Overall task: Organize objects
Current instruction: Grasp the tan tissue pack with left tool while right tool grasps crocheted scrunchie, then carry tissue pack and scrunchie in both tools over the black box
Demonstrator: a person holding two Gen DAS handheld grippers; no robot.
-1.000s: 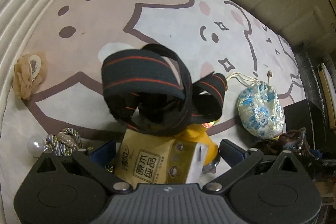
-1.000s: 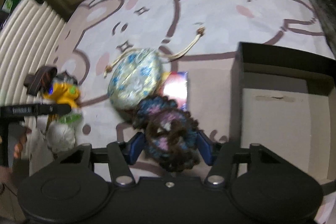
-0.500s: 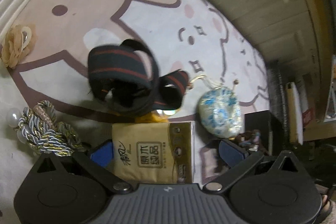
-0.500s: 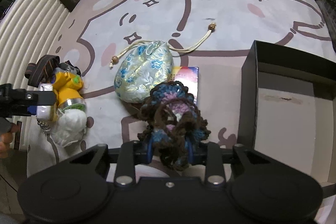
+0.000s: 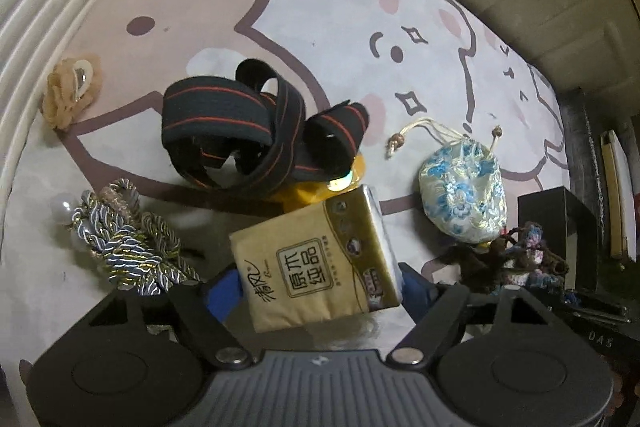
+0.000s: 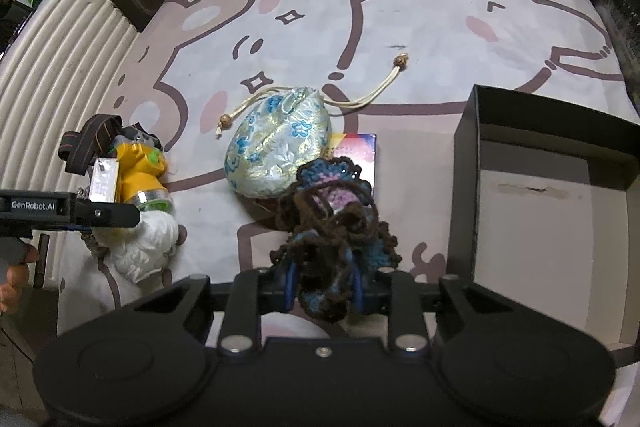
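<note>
A tan tissue pack (image 5: pixel 316 259) sits tilted between the blue pads of my left gripper (image 5: pixel 320 289). The jaws are closing and both pads press its sides, holding it just above the mat. Beyond it lie a black strap with red stripes (image 5: pixel 240 131) and a yellow toy (image 6: pixel 140 167). My right gripper (image 6: pixel 324 287) is still closing, its pads squeezing a brown, blue and pink crochet piece (image 6: pixel 336 223). An open black box (image 6: pixel 464 167) stands just right of it, nothing visible inside.
A blue-flowered brocade pouch (image 6: pixel 276 143) lies on a colourful card (image 6: pixel 360 151) behind the crochet piece. A twisted cord with pearls (image 5: pixel 124 247), a beige flower clip (image 5: pixel 70 95) and a white fluffy item (image 6: pixel 144 247) lie at the left. A ribbed cushion (image 6: pixel 52 67) borders the mat.
The left jaws came in onto the tissue pack, which now sits tilted and raised off the mat. The right pads closed from either side onto the crochet piece.
</note>
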